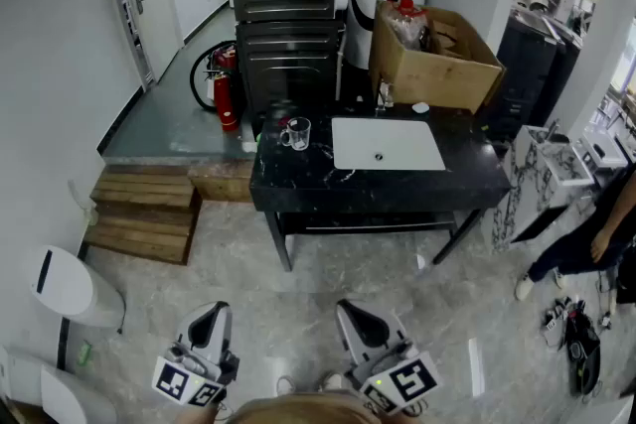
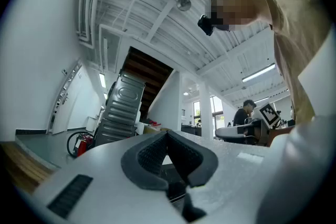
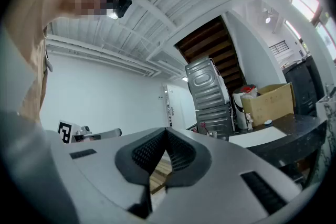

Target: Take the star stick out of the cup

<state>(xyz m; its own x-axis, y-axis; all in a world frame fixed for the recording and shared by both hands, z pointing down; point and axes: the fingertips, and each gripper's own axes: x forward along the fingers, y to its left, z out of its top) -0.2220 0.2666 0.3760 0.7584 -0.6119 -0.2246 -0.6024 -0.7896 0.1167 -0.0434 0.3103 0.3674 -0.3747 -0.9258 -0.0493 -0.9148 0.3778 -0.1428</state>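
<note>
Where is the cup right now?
In the head view the cup stands near the left end of the black table, just left of the white basin, with the grey metal unit behind it.

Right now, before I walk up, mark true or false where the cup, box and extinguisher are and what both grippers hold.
The glass cup stands on the black table. True.
The left gripper is shut on the star stick. False: its jaws are together on nothing, well short of the table.
The cardboard box sits at the table's far right corner. True.
The right gripper is open. False: shut, empty.
The fire extinguisher is on the table. False: it stands beside the table, to its left.
</note>
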